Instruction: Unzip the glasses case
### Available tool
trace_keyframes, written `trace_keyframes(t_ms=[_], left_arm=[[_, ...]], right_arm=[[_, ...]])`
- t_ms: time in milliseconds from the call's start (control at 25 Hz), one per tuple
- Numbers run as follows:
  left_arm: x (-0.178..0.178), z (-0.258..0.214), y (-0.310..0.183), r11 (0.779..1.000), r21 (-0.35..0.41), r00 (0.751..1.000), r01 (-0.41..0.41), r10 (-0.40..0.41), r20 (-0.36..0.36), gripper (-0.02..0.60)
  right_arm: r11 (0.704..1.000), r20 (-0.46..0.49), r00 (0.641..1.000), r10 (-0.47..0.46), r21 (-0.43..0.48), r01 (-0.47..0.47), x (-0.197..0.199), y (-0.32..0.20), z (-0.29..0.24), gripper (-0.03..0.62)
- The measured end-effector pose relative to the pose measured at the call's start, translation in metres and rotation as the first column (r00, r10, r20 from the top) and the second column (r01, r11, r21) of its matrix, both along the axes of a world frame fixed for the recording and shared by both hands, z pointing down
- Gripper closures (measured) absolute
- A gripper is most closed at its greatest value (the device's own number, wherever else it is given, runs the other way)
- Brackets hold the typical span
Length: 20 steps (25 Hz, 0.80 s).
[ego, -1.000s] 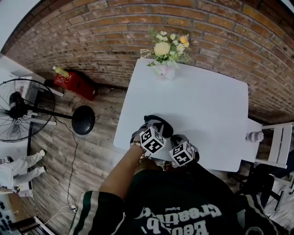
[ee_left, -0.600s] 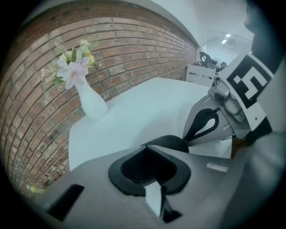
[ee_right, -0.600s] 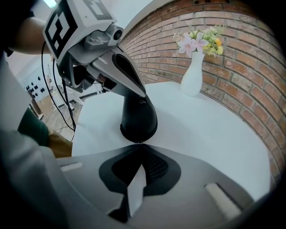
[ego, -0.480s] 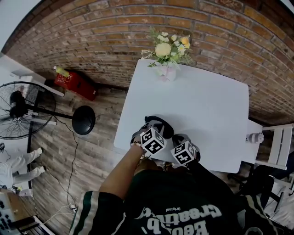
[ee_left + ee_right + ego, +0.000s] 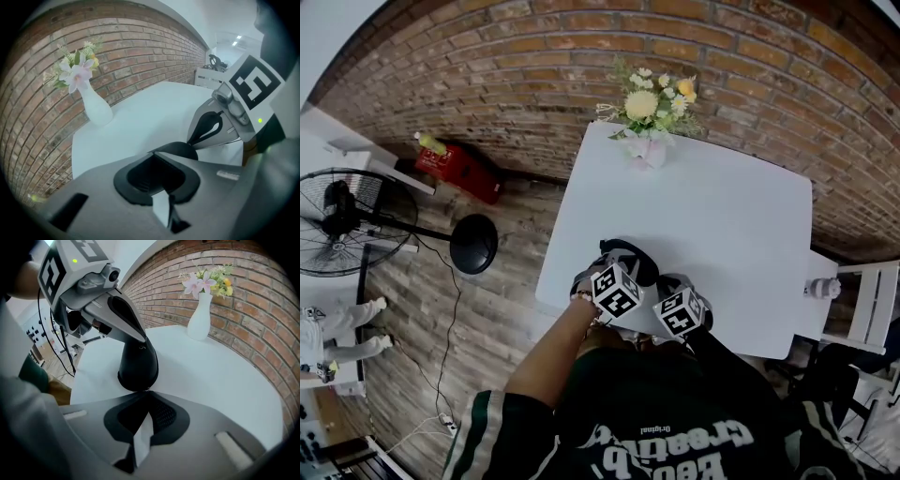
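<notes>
A vase of flowers point(image 5: 648, 141) stands at the tabletop's point(image 5: 722, 225) far edge. At its near edge the left gripper point(image 5: 158, 157) and right gripper point(image 5: 146, 394) meet tip to tip, both clamped together. They probably hide the glasses case, which no view shows.

The table point(image 5: 722, 225) is set with its far edge against the brick wall point(image 5: 581, 66). At that far edge of the table, a vase of flowers point(image 5: 647, 148) is placed. At the table's near edge, the left claw point(image 5: 623, 258) and the right claw point(image 5: 672, 283) are held side by side. Left of the table, a fan point(image 5: 342, 225) is stood on the floor point(image 5: 487, 319). Right of the table, a chair point(image 5: 872, 300) is placed.
</notes>
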<state>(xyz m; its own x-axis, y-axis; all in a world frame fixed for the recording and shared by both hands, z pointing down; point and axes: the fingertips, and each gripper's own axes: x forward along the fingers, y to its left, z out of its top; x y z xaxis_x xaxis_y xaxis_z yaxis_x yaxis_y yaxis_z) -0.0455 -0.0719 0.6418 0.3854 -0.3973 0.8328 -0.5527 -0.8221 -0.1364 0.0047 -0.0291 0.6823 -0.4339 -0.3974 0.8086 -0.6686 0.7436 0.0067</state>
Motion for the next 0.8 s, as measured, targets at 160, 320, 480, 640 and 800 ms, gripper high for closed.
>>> trace_keyframes(t_ms=[160, 320, 480, 640, 800], left_arm=[[0.0000, -0.0002, -0.0002, 1.000, -0.003, 1.000, 0.006, -0.006, -0.014, 0.581], [-0.0003, 0.0004, 0.0005, 1.000, 0.002, 1.000, -0.002, 0.002, -0.004, 0.581], [-0.0003, -0.0009, 0.0005, 1.000, 0.005, 1.000, -0.004, 0.004, 0.000, 0.581], [-0.0008, 0.0005, 0.0008, 1.000, 0.008, 1.000, -0.002, 0.002, -0.001, 0.581], [0.0000, 0.0001, 0.0014, 1.000, 0.012, 1.000, -0.009, 0.009, 0.004, 0.581]], right_arm=[[1.000, -0.003, 1.000, 0.001, -0.002, -0.001, 0.0009, -0.0029, 0.0014, 0.580], [1.000, -0.013, 1.000, -0.004, 0.000, 0.004, 0.0006, -0.0052, 0.0021, 0.580], [1.000, -0.017, 1.000, -0.008, 0.003, 0.008, 0.0006, -0.0060, 0.0015, 0.580], [1.000, -0.030, 0.999, -0.018, 0.014, 0.018, 0.0008, -0.0086, 0.0033, 0.580], [0.999, -0.043, 0.999, -0.029, 0.024, 0.030, 0.0015, -0.0095, 0.0029, 0.580]])
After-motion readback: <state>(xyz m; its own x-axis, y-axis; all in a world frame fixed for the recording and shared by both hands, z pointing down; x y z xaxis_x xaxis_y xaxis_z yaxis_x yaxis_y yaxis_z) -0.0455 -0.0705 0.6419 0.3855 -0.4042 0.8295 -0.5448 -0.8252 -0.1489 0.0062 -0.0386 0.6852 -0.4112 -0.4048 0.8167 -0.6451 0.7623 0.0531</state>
